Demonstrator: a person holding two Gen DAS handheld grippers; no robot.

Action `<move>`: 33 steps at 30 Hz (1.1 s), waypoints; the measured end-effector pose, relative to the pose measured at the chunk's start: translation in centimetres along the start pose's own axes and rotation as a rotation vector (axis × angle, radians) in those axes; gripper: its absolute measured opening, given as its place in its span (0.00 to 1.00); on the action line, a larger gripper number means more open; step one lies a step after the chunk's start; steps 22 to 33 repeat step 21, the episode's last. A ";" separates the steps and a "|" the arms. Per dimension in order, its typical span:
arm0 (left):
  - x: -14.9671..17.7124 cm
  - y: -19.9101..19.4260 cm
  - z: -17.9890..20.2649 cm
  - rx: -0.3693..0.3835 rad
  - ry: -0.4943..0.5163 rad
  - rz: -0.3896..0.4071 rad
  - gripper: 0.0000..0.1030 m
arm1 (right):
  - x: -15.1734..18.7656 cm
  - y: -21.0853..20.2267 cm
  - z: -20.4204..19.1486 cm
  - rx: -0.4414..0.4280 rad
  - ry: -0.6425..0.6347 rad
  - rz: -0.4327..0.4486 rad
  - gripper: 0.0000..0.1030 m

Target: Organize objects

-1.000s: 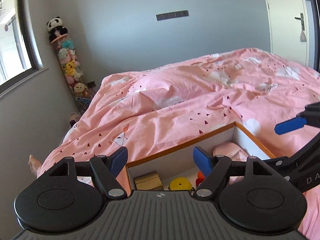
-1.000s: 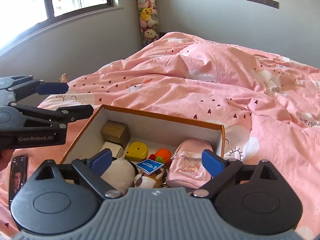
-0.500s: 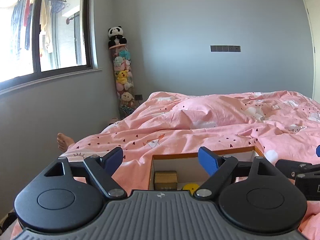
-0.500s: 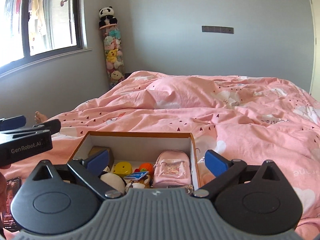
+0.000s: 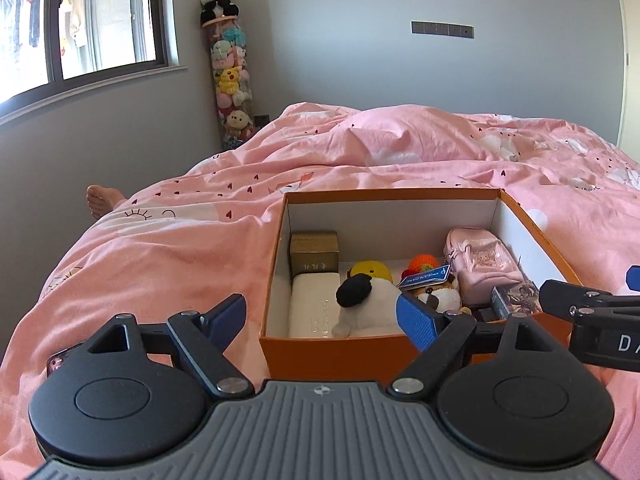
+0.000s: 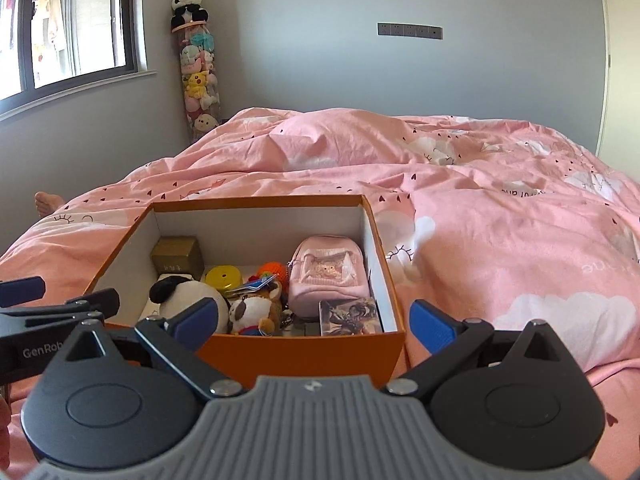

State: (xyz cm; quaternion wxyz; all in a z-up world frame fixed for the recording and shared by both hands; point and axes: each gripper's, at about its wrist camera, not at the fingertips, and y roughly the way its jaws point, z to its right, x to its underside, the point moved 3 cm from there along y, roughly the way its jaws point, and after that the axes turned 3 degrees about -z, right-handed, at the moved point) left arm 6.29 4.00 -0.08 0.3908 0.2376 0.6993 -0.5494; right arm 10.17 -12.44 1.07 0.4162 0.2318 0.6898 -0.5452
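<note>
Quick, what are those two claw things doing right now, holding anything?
Left gripper: open, holding nothing.
Right gripper: open, holding nothing.

Daylight is entering through the window (image 5: 80, 36) at upper left and overexposing its panes. Both views are staying sharp, no motion blur. Fisheye distortion is bending the door frame (image 6: 604, 60) and darkening the corners.

One orange box (image 6: 300, 350); inside, one gold cube (image 6: 178, 258), one white case (image 5: 316, 304), one panda plush (image 6: 188, 296), one yellow tin (image 6: 224, 277), one pink mini backpack (image 6: 326, 272), one picture card (image 6: 348, 316). Two grippers (image 5: 320, 316) (image 6: 312, 322).
</note>
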 end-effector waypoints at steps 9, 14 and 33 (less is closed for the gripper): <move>0.5 -0.1 0.0 -0.003 0.010 -0.029 0.96 | 0.5 0.6 -0.4 -0.019 0.000 -0.027 0.99; 0.6 0.0 0.1 -0.004 0.022 -0.039 0.96 | 0.5 0.5 -0.3 -0.019 0.006 -0.027 0.99; 0.6 -0.1 0.1 -0.004 0.024 -0.041 0.96 | 0.7 0.7 -0.3 -0.026 0.007 -0.037 0.99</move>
